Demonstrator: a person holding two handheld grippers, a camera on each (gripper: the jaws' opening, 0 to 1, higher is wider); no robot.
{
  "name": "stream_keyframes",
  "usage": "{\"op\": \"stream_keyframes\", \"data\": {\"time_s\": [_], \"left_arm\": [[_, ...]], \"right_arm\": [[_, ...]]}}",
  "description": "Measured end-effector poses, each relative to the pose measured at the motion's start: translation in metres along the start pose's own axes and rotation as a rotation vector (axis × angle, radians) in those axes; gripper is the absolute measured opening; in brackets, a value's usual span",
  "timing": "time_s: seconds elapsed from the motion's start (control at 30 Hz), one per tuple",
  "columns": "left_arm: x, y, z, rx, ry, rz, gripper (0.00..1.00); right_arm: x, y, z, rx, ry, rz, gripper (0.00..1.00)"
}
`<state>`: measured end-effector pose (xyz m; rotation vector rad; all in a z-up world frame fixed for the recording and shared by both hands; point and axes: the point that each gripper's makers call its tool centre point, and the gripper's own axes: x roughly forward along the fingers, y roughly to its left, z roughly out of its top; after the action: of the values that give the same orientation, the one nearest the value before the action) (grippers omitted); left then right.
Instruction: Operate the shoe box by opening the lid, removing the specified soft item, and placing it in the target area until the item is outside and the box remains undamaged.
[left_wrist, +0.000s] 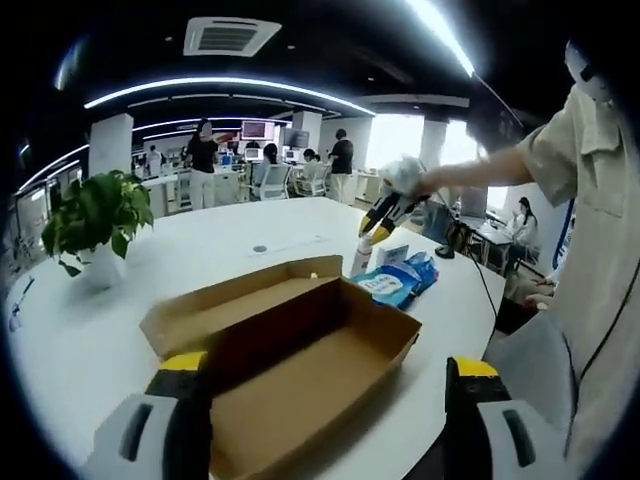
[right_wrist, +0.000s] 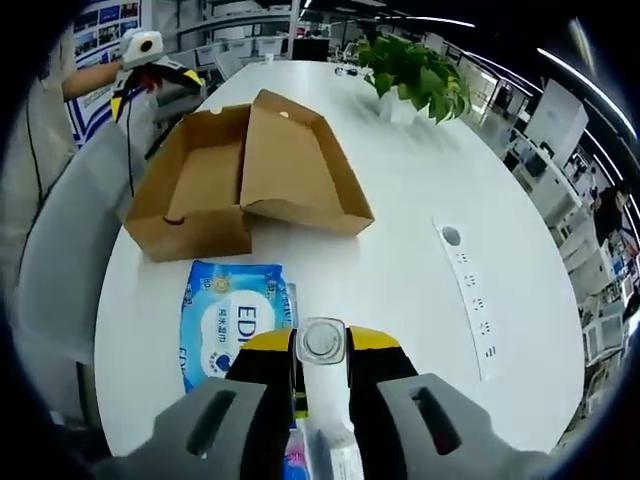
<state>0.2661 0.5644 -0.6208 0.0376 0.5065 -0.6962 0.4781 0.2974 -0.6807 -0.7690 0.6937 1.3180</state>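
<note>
Box: the cardboard shoe box (right_wrist: 215, 185) sat open on the white table (right_wrist: 420, 270), its lid (right_wrist: 300, 170) folded back beside the tray, and what showed of the tray in both views held nothing.
Soft item: a blue soft pack (right_wrist: 232, 318) lay flat on the table just beside the box, outside it, near the table's edge by the person.
Right gripper: the right gripper (right_wrist: 322, 375) had its jaws closed in on a small white bottle (right_wrist: 324, 400), the round cap standing up between the yellow tips; it hung above the table next to the blue pack.
Left gripper: the left gripper (left_wrist: 325, 395) had its jaws spread wide with nothing between them, hovering over the near end of the box.
Step in hand: I took it that the bottle was being carried to the target area beside the pack.
Doing it well: lower it straight down to bare table clear of the pack, let its base take the weight before easing the grip, so it would not tip.
Care for the box: keep the left jaws off the cardboard walls; a pinch there could crease them.
Elsewhere: a potted plant (right_wrist: 415, 80) stood well apart at the far side.
</note>
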Motion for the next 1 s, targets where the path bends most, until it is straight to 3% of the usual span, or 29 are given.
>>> {"op": "stream_keyframes", "data": {"time_s": [0.77, 1.0], "left_arm": [[-0.004, 0.008, -0.01, -0.015, 0.012, 0.019, 0.98], [-0.008, 0.016, -0.016, -0.027, 0.02, 0.046, 0.97]], "right_arm": [[0.002, -0.005, 0.004, 0.006, 0.005, -0.003, 0.21], [0.0, -0.005, 0.003, -0.006, 0.012, -0.004, 0.16]]}}
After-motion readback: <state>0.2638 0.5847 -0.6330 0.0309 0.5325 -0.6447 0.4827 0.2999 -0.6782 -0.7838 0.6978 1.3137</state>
